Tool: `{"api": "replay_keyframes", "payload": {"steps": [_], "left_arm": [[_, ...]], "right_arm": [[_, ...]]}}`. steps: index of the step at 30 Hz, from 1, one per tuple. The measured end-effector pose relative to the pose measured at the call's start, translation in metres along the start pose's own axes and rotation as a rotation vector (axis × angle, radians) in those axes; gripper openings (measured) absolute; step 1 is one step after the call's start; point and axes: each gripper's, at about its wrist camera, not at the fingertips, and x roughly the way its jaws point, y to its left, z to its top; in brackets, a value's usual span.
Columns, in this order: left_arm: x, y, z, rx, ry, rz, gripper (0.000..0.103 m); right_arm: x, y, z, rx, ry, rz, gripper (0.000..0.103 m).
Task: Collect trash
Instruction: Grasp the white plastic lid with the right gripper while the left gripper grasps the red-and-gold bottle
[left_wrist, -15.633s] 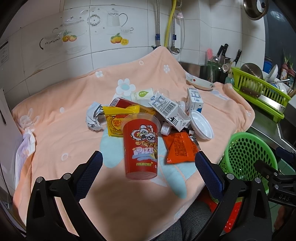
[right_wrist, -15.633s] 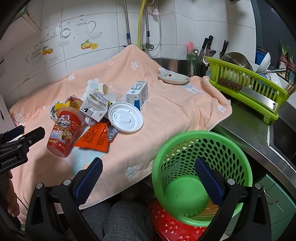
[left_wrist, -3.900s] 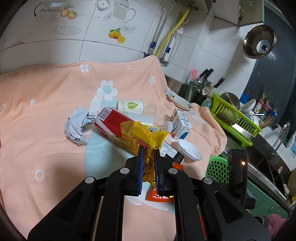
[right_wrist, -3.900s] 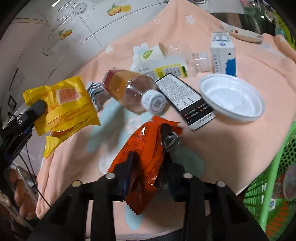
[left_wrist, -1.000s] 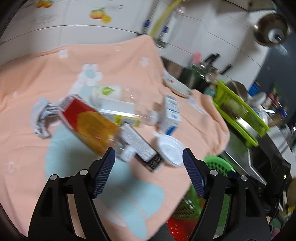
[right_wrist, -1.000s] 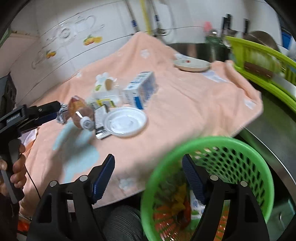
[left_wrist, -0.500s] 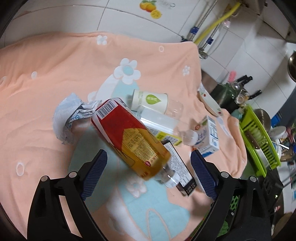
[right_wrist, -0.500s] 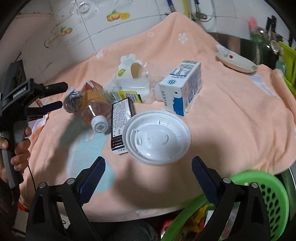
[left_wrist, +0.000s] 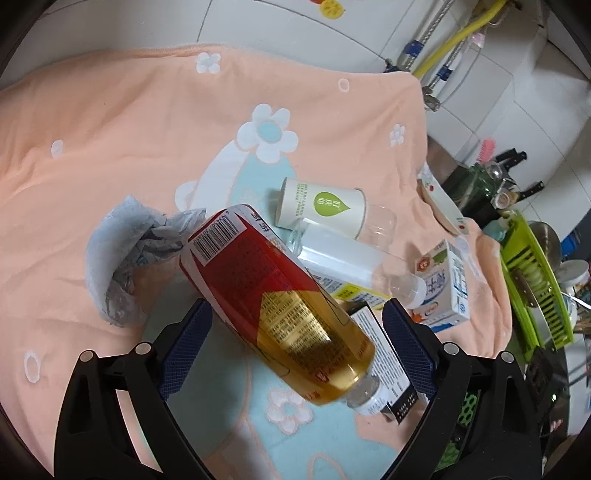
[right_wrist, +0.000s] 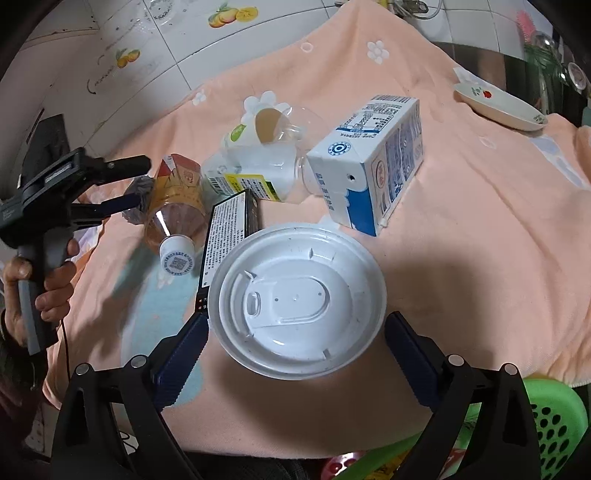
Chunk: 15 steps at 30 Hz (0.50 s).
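Observation:
A bottle with a red label and amber liquid lies on the peach flowered cloth. My left gripper is open with its pads on either side of the bottle, not pressing it. In the right wrist view a round white plastic lid lies flat on the cloth between the pads of my open right gripper, which do not touch it. That view also shows the left gripper by the bottle, held by a hand.
Around the bottle lie a crumpled paper, a paper cup, a clear plastic bottle, a milk carton and a black box. A green basket stands below the cloth's edge, a dish at the back right.
Both grippers opened wider and dropped closer to the cloth. The left one closed in around the bottle. The right one swung from above the green basket to the white lid.

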Motion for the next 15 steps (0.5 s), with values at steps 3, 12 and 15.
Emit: {"api": "replay_keyframes", "payload": {"steps": [3, 12, 15], "left_arm": [[0.007, 0.001, 0.003, -0.029, 0.015, 0.002, 0.092], [0.021, 0.002, 0.009, -0.054, 0.019, 0.045, 0.093], [0.024, 0.004, 0.01, -0.054, 0.026, 0.056, 0.093]], "right_arm": [[-0.006, 0.0, -0.002, 0.011, -0.022, 0.009, 0.093], [-0.014, -0.013, -0.004, 0.069, -0.036, 0.007, 0.088], [-0.011, -0.007, -0.003, 0.027, -0.025, -0.007, 0.089]]}}
